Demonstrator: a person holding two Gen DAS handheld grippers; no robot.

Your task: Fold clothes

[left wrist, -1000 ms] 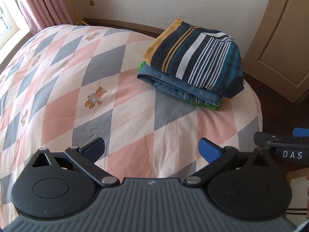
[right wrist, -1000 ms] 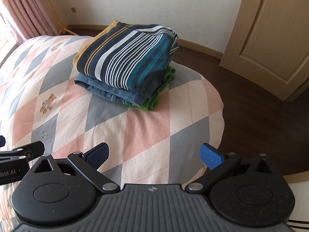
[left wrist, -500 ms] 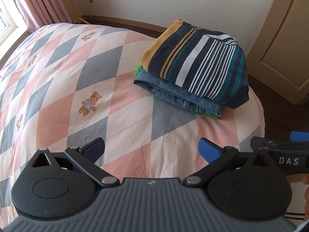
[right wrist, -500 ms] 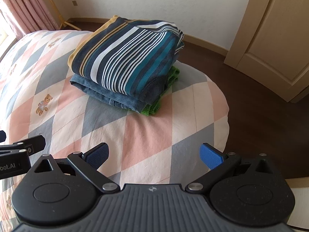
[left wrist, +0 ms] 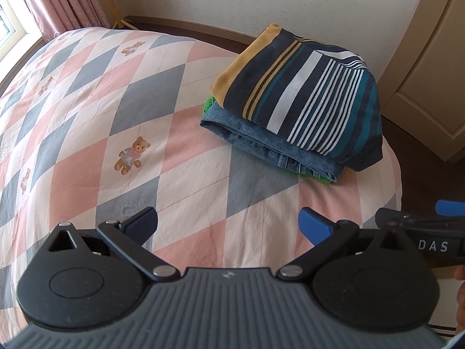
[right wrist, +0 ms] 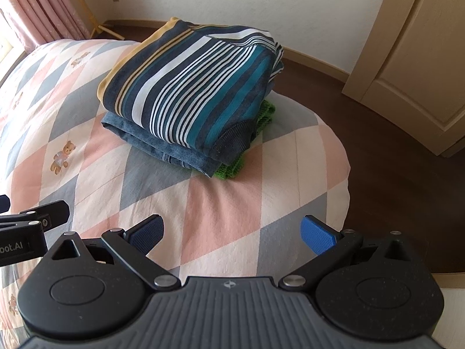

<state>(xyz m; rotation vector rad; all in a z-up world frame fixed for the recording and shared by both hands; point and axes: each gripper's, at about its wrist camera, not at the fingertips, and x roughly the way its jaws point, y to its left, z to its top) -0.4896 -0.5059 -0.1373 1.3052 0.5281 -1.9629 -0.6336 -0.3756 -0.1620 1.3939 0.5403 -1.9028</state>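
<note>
Three folded garments stacked near the corner of the bed point(left wrist: 180, 133), toward the door side: striped sweater point(right wrist: 197, 93) on top, navy with teal, white and mustard bands, lying square over folded jeans point(left wrist: 270, 148), with a green knit piece point(right wrist: 232, 168) at the bottom, showing only as a bright edge beyond the denim; piled at the edge probably to keep the wide middle of the patterned cover free as a working surface, and ordered with the bulkiest piece uppermost, so pressing the stack flat; slightly offset edges, nothing sliding. Left gripper point(left wrist: 228, 226) low over the cover, short of the stack, blue pads spread wide apart, nothing between them; right gripper point(right wrist: 232, 232) likewise spread wide and empty, pointed at the near face of the pile and well apart from it; each tool visible at the margin of the other's view, so held side by side at about the same height, a ready stance rather than a grasp. No loose or unfolded clothing anywhere on the visible bed, so folding judged essentially complete, barring items outside the views; wide pads and clear gap suggestive of hands off the pile. Pink curtain point(left wrist: 66, 0) by the window at far left, wooden door point(right wrist: 412, 58) at right, dark floor around the bed; fingertip of the person barely visible at the right edge of the left view.
</note>
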